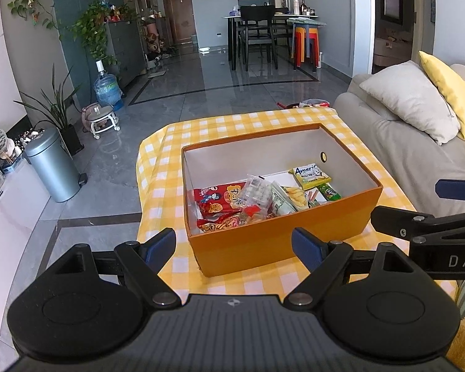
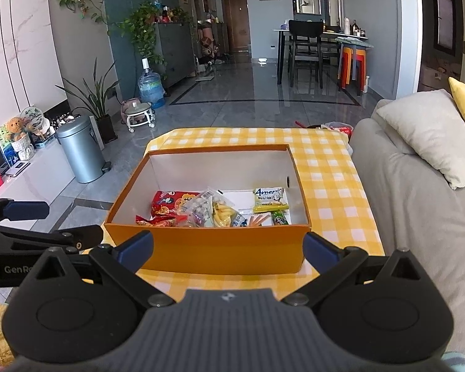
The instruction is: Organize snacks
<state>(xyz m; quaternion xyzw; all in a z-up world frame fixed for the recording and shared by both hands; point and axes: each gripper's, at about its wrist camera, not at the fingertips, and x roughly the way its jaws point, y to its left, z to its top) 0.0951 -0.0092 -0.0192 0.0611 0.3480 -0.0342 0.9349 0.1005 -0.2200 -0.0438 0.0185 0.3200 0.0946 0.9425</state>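
Snacks [image 2: 214, 209]: several packets lying inside orange box [image 2: 207, 248] on yellow-checked tablecloth [image 2: 325, 167]. Nearest: left gripper [image 1: 232, 248] and right gripper [image 2: 228, 246], both spread wide, empty. Beyond: grey sofa [image 2: 412, 217], bin [image 2: 79, 150].

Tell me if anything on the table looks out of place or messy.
Nothing stands out. The snack packets lie in a loose, overlapping pile inside the orange box, which sits squarely on the checked tablecloth; nothing looks spilled or torn.

Black left claw [image 1: 234, 248] and right claw [image 2: 228, 248], blue-padded fingers [image 1: 158, 245].
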